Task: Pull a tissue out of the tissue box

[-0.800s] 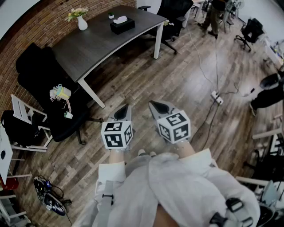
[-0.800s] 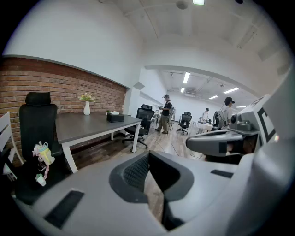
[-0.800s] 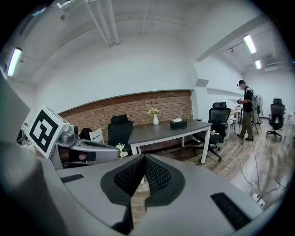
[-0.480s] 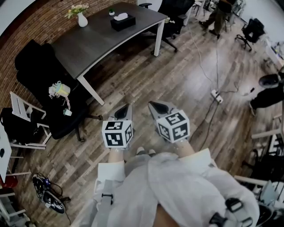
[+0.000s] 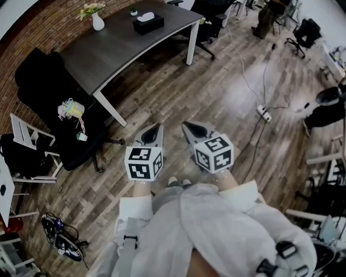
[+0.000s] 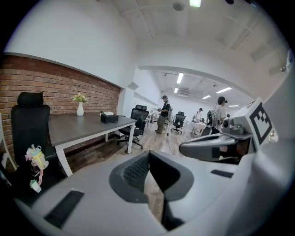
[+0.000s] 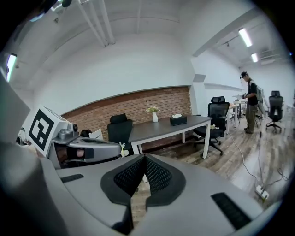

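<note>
Up at 12 o'clock in the head view, the tissue box (image 5: 148, 24) sits at the far end of the desk (image 5: 124, 51). A white tissue (image 5: 146, 17) pokes out of its top and a vase (image 5: 97, 22) stands at its 9 o'clock. It's well apart from both grippers. Left gripper (image 5: 152, 131) and right gripper (image 5: 193, 130) are carried side by side over the floor (image 5: 216, 92), each with jaws pressed together on nothing, probably just a carry posture. Judgement: the approach isn't done, and one gripper must open before pinching the tissue.
</note>
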`<state>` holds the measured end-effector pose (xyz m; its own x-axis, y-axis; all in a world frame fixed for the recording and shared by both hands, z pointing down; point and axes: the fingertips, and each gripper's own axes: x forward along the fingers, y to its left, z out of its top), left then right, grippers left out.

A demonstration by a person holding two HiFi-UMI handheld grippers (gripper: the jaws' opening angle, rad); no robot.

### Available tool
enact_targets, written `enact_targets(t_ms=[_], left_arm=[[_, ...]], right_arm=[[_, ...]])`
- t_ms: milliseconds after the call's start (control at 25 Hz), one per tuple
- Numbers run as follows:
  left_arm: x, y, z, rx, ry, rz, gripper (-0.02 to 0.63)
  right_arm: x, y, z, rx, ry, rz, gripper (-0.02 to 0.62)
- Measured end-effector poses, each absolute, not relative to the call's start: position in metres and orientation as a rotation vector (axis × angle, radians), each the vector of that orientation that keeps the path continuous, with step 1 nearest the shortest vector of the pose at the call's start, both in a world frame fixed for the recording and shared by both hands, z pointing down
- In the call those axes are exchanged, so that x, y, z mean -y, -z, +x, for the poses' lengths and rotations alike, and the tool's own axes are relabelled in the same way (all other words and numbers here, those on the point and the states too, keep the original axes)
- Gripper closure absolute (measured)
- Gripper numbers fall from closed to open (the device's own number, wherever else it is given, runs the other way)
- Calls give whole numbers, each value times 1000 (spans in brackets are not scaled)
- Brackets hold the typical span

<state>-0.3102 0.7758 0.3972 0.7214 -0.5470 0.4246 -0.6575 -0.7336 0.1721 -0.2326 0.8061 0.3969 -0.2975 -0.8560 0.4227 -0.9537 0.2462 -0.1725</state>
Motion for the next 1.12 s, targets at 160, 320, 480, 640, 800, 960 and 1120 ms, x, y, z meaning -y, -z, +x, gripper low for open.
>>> enact_targets(t_ms=[160,320,480,640,800,960,1120], left_arm=[[-769,-401,-319,915,-490,2616,601],[-767,-408,-326,907,-498,2604,600],[-767,-420,-332,895,-509,2572,600],[-762,-427,-336,908,-505,2546,597],[-741,-429,-336,933,-502,2529,535],[-711,-429,-334,970,-494,2521,514],[-668,-422,-323,998,-486,2529,508]], right_arm=[[-800,-400,-238,2258,-589,1723,600],[-799,-407,-238,2232,-602,1765,598],[-798,-417,-261,2247,-628,1717,509],[-794,-422,-268,2244,-624,1681,477],[-774,-424,-256,2234,-627,1704,477],[-740,-426,-244,2252,-630,1702,477],[-695,-419,-227,2285,-620,1688,479]])
